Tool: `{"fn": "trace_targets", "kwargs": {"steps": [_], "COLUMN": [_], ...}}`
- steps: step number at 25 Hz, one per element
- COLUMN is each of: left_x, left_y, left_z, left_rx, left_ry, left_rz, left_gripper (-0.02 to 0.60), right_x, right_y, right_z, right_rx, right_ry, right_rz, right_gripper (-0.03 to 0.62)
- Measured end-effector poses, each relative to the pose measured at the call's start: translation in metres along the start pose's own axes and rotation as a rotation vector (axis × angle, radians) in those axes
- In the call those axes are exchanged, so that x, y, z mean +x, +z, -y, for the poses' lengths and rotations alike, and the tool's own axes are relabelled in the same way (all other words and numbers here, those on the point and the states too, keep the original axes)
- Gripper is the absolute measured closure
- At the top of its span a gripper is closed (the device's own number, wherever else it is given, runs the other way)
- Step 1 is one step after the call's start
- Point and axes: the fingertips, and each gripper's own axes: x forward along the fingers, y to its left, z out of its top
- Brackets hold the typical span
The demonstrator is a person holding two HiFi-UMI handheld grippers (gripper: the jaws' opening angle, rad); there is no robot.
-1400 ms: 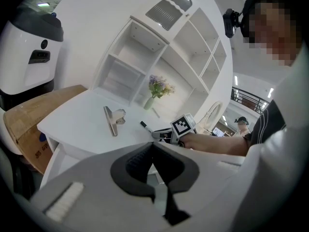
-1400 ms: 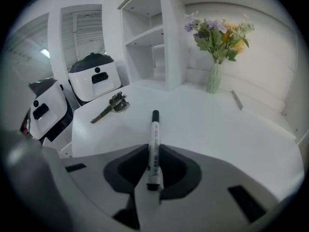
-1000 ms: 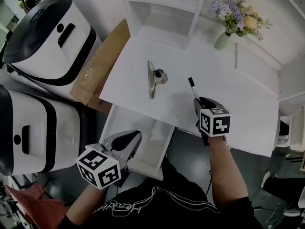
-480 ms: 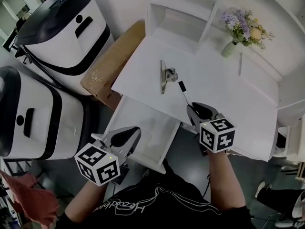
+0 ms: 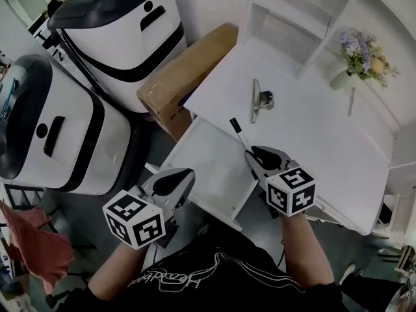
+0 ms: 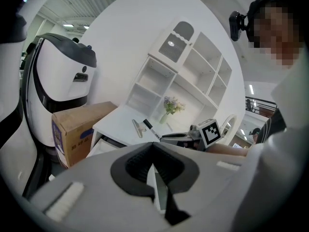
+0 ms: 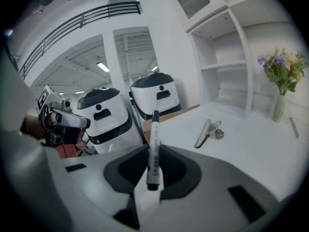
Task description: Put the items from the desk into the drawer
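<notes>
My right gripper [image 5: 252, 156] is shut on a white marker with a black cap [image 5: 236, 132]. The marker pokes out over the near right corner of the open white drawer [image 5: 207, 164]. In the right gripper view the marker [image 7: 153, 146] stands pinched between the jaws of the right gripper [image 7: 153, 162]. A metal binder clip [image 5: 259, 99] lies on the white desk [image 5: 312, 132], beyond the marker; the right gripper view shows the clip [image 7: 207, 131] too. My left gripper [image 5: 170, 184] is shut and empty, low at the drawer's front edge. Its jaws [image 6: 153, 154] are closed together.
A cardboard box [image 5: 185, 77] stands left of the desk, beside two large white-and-black machines [image 5: 58, 129]. A vase of flowers [image 5: 359, 58] and a white shelf unit [image 5: 299, 18] are at the back of the desk. The person's torso is below the drawer front.
My right gripper has carried the marker from over the desk, leftward and toward me, to over the open drawer. The left gripper has stayed shut by the drawer front.
</notes>
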Motion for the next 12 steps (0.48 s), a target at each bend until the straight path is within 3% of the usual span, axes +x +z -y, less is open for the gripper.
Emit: {"fn": "trace_targets", "kwargs": {"steps": [12], "left_x": [-0.043], "left_y": [-0.030], "left_z": [-0.048], "left_rx": [-0.103], "left_ry": [0.129], "left_rz": [0.013], "left_gripper": [0.575], "right_x": [0.086], "right_y": [-0.082], "right_z": [-0.035], "right_rx": [-0.073], "right_ry": [0.099], "right_rz": [-0.241], "right_gripper": [0.516]}}
